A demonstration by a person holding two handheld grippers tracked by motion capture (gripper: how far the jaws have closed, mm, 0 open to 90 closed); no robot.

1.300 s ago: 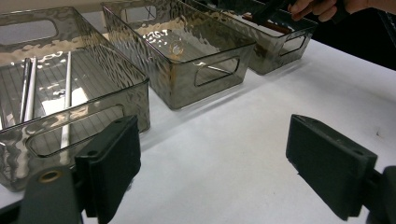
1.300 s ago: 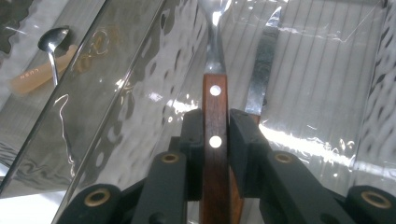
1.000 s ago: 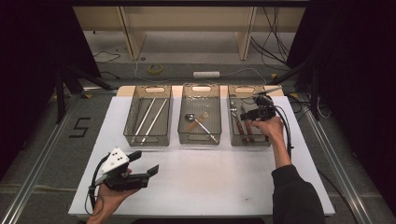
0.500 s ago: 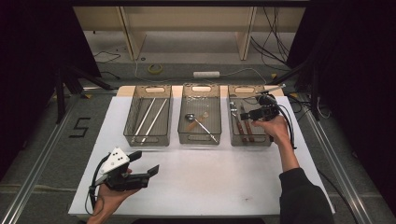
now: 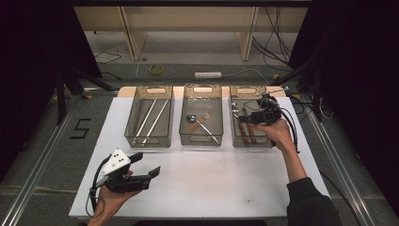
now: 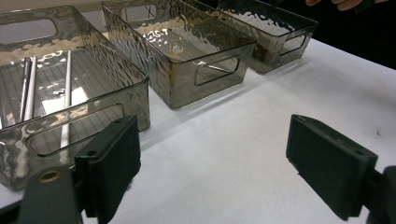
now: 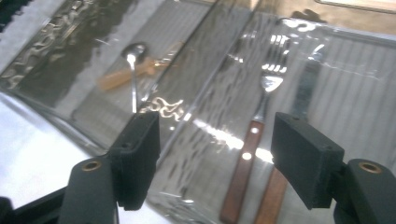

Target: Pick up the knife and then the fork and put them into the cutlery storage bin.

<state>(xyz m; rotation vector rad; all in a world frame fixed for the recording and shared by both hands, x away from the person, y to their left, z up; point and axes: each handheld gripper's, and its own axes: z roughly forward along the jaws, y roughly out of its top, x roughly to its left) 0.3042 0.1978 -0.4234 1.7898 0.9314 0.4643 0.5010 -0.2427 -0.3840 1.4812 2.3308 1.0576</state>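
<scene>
My right gripper [image 5: 242,116] hovers over the right smoky plastic bin [image 5: 251,145], held by a hand. Its jaws have just been opening and stand open with nothing between them. Below it in the right gripper view [image 7: 215,154] lie a fork [image 7: 270,85] and a knife [image 7: 306,88], both with brown wooden handles. My left gripper [image 5: 148,164] rests in a hand low at the table's near left, open and empty [image 6: 212,158], pointing toward the bins.
Three bins stand in a row at the back of the white table [image 5: 226,183]. The left bin [image 5: 147,142] holds long metal rods [image 6: 67,79]. The middle bin [image 5: 201,141] holds a metal spoon [image 7: 134,51] and a wooden utensil [image 7: 119,78].
The right gripper has lifted slightly above the right bin and its jaws stand wider than before. The left gripper has stayed where it was.
</scene>
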